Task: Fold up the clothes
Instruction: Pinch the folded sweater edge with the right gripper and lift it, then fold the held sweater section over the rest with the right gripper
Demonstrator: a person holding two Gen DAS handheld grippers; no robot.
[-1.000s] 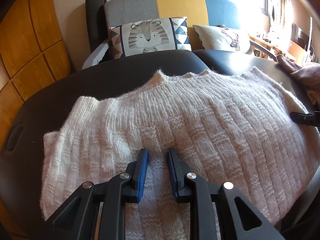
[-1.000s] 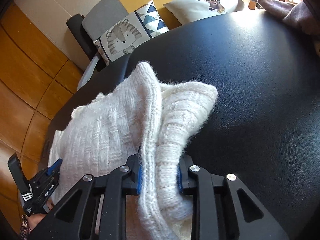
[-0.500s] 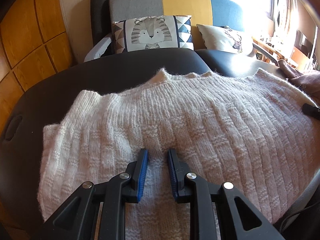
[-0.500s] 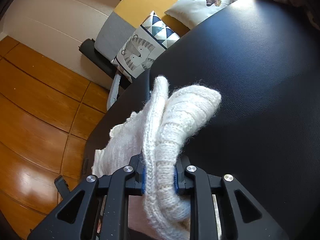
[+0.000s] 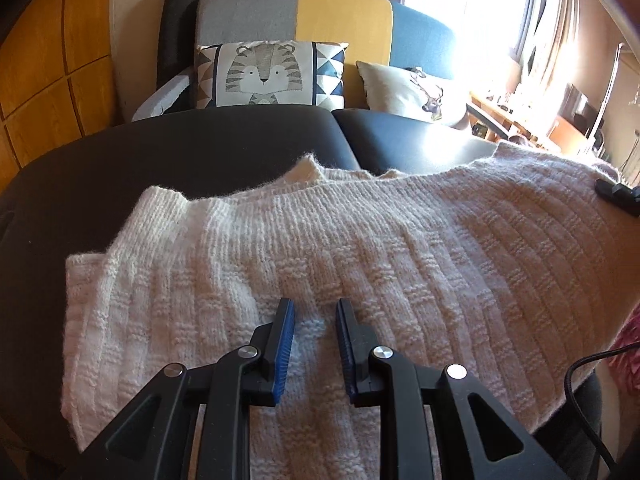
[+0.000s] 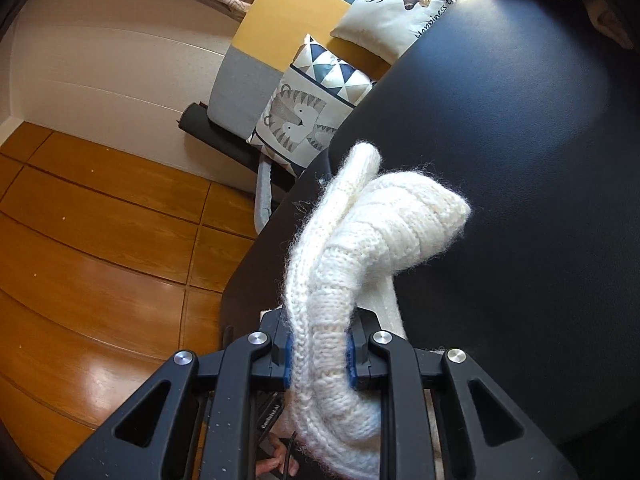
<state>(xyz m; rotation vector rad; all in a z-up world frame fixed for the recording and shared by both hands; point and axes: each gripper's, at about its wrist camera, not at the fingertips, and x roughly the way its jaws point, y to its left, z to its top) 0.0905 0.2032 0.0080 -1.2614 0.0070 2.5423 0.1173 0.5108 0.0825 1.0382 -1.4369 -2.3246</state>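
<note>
the right gripper [image 6: 318, 356] is clamped on a bunched edge of the fluffy cream-white ribbed knit sweater [image 5: 320, 264], which bulges up over the jaws. the left gripper [image 5: 314, 344] hovers low over the sweater's near middle with its blue pads apart; whether they pinch any knit i cannot tell. the sweater lies spread across the black padded leather table [image 5: 120, 168], its neckline at the far edge and one side turned in. beyond the table stand a tiger-print cushion [image 5: 268, 76] and a grey, yellow and blue sofa [image 5: 340, 12]. to fold well, i judge the right should carry its edge across the body in a smooth arc, keeping the knit taut, while the left pins the middle as the crease line so the layers land square.
</note>
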